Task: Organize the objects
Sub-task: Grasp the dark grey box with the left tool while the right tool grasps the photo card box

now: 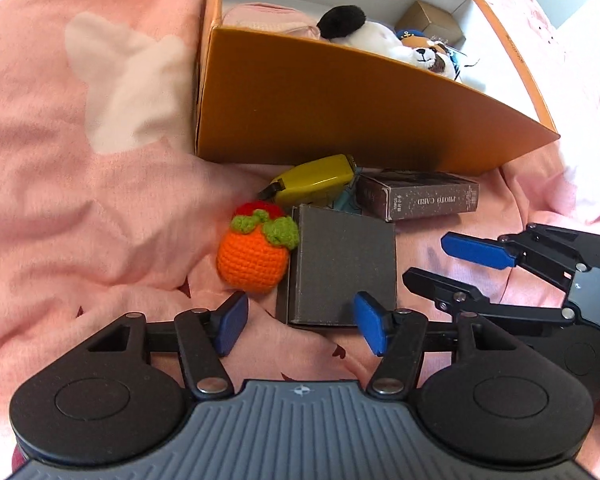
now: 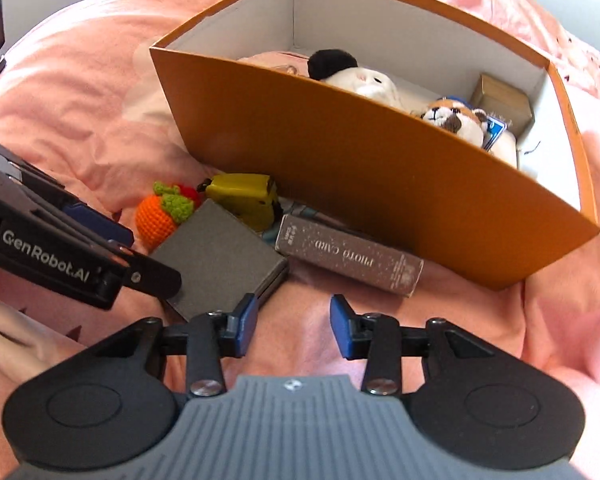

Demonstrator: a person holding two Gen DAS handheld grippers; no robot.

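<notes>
Both pairs of fingers stand apart and empty, left gripper [image 1: 300,326] nearest the grey box [image 1: 342,264] on the pink bedding [image 1: 100,208]. Straddle its near edge squarely, clamp firmly, then lift it into the orange box [image 1: 340,116].

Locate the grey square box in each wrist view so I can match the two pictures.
Left wrist view: the grey square box sits at lower centre, just ahead of the left gripper, right of the crocheted orange fruit.
Right wrist view: the box lies left of centre, partly behind the left gripper's finger.
Shared landmark: the brown "PHOTO CARD" box, in front of the orange storage box.
</notes>
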